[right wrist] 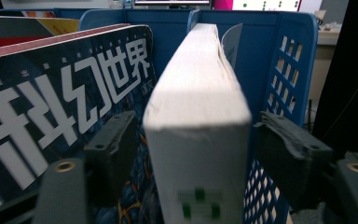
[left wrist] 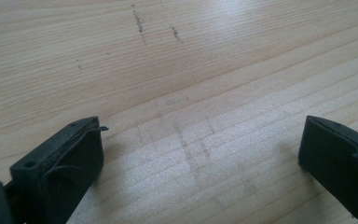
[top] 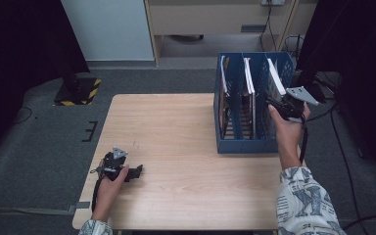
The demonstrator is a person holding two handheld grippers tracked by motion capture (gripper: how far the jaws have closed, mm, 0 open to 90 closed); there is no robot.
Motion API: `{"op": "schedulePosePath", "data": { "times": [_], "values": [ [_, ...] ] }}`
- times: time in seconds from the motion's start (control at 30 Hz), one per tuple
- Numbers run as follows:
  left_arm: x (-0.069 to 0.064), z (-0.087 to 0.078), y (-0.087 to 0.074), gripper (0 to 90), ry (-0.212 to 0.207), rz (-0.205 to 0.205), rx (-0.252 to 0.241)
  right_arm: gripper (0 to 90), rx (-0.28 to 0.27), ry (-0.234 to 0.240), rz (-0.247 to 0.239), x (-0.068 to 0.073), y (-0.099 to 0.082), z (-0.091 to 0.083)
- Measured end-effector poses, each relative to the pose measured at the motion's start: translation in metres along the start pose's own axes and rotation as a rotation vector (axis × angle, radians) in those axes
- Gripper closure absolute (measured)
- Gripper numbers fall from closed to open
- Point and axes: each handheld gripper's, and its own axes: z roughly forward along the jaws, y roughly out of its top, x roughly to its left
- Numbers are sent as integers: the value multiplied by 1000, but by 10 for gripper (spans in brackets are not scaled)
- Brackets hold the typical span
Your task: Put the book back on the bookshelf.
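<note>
On my right gripper view I can read large white Chinese characters, 科幻世界, across the dark cover of a magazine (right wrist: 51,116) standing in the blue file rack (right wrist: 289,70). Smaller print sits above and beside that title, but it is too fine for me to make out. On the spine of the white book (right wrist: 198,140) I see a green mark, blurred past reading.
</note>
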Motion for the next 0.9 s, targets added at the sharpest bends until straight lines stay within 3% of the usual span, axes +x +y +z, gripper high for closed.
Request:
{"op": "schedulePosePath", "data": {
  "times": [0.23,0.43,0.9],
  "values": [
    [0,0,0,0,-4,3,1,193,48,33,21,-1,-5,-13],
    [1,0,1,0,-7,5,1,153,64,32,37,-5,-11,-22],
    [1,1,1,0,-8,8,1,90,97,62,21,-2,-22,-31]
  ]
}}
